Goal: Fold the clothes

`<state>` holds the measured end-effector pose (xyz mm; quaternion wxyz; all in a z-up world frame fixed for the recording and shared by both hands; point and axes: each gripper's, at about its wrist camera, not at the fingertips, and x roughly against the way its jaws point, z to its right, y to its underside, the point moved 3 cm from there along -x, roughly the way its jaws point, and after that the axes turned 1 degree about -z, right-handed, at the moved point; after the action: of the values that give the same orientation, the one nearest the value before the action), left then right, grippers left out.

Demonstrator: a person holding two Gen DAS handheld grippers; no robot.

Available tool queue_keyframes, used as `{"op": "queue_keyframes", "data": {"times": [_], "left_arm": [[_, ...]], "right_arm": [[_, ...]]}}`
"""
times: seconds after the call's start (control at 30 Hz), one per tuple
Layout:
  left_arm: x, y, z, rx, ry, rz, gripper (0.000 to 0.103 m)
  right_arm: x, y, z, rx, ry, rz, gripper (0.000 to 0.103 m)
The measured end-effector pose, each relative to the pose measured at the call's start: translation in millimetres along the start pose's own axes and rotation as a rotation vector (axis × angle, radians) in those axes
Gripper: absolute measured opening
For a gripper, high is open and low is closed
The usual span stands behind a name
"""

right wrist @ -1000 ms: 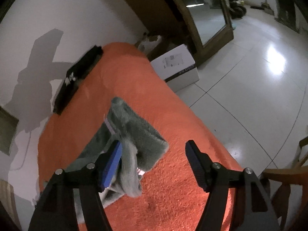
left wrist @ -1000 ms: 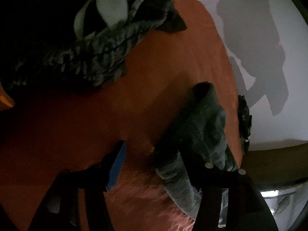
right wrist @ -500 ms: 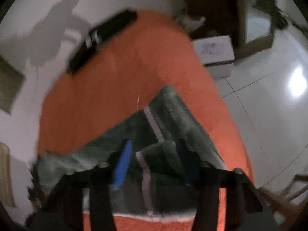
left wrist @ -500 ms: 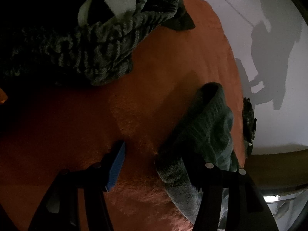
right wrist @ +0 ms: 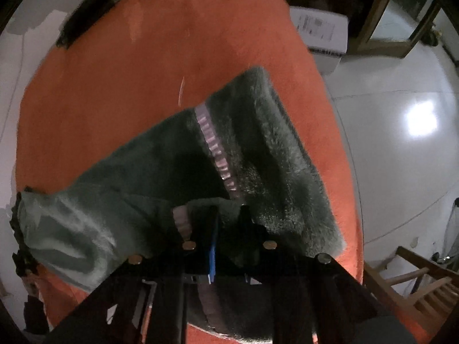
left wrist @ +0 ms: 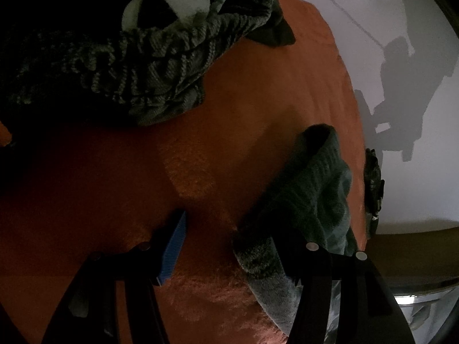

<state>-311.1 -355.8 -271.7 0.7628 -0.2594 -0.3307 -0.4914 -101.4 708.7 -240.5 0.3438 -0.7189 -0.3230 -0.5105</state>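
Nothing legible is showing in either view. The white cardboard box (right wrist: 320, 35) on the floor beside the orange-covered surface is carrying a printed label of dark marks, but the print is coming through too blurred and small to be read.

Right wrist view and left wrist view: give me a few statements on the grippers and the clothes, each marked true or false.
1. The right gripper is closed on the fuzzy grey-green garment. True; its jaws have just been closing on a fold of it.
2. The left gripper is clamped shut. False; its jaws stand apart over the orange blanket.
3. A pile of dark knitted clothes lies on the blanket beyond the left gripper. True.
4. The garment has a pale striped band. True.
5. The garment lies on the tiled floor. False; it lies on the blanket.
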Motion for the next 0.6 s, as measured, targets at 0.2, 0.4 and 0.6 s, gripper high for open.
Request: {"op": "queue_keyframes", "data": {"times": [0.2, 0.4, 0.6], "left_arm": [[1.8, 0.3, -3.2, 0.02, 0.014, 0.012, 0.061], [-0.5, -1.1, -4.1, 0.024, 0.015, 0.012, 0.062], [0.7, 2.1, -4.0, 0.025, 0.018, 0.019, 0.062]], "right_arm": [[104.7, 11.1, -7.6, -0.088, -0.132, 0.482, 0.009], [73.9, -18.9, -12.9, 0.017, 0.026, 0.47, 0.02], [54.5, -28.0, 25.6, -0.15, -0.006, 0.366, 0.062]]}}
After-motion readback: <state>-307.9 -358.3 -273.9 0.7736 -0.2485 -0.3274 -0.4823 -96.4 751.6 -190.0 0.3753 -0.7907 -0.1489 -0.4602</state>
